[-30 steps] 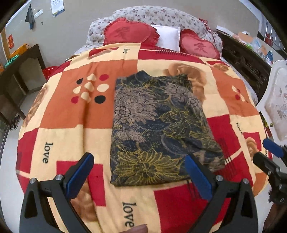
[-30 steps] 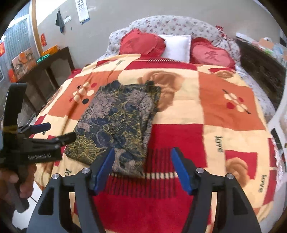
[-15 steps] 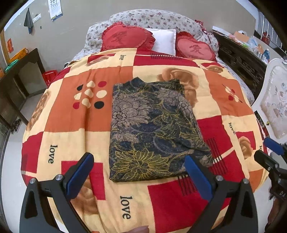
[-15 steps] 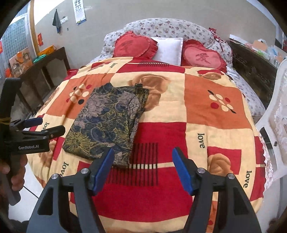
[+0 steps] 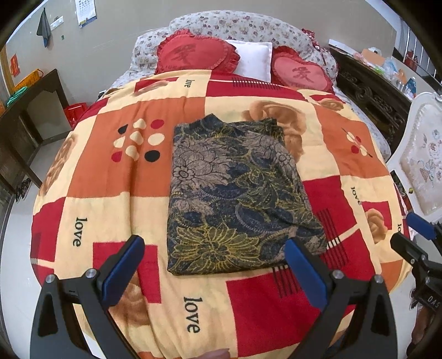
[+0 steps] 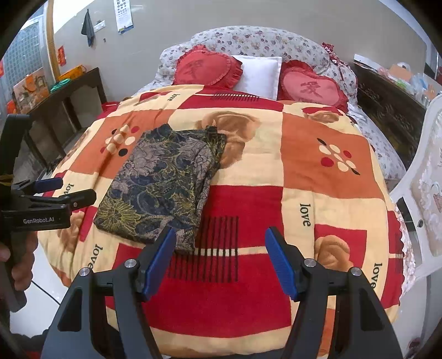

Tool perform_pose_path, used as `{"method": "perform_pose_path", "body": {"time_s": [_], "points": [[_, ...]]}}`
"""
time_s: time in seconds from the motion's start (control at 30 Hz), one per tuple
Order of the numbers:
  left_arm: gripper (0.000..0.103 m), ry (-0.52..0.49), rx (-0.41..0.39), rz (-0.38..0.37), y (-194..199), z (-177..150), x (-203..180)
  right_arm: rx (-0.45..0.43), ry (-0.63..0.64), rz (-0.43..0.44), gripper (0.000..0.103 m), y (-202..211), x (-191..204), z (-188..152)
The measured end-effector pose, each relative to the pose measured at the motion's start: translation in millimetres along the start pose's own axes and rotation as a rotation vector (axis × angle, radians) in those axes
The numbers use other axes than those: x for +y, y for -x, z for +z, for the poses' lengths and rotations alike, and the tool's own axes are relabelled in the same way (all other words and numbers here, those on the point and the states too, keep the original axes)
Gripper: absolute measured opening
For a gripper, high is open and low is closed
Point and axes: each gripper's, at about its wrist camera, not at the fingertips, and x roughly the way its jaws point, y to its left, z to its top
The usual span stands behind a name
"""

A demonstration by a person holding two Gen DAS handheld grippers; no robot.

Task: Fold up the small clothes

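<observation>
Folded garment [image 6: 163, 187] on blanket [image 6: 317, 154]; right gripper [image 6: 221, 262] spread.

Both views are evenly and brightly lit by soft, diffuse light, with only faint shadows and no strong glare. Colours are vivid and focus is sharp at centre. Heavy fisheye distortion bows the bed [image 5: 116, 171] outward, and black vignetting fills the corners.

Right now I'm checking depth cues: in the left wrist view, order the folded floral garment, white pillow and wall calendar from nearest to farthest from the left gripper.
1. Folded floral garment, mid-blanket, just ahead of the left gripper.
2. White pillow, at the bed's head between the heart cushions.
3. Wall calendar, upper left on the wall.
</observation>
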Motion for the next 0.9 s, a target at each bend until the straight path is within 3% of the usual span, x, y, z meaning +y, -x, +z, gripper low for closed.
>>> {"method": "perform_pose_path", "body": {"time_s": [0.9], "points": [[0.103,0.007,0.028,-0.005,-9.8,-5.5,-4.7,0.005,0.002,0.006,0.071,-3.9,0.2,-3.2]]}}
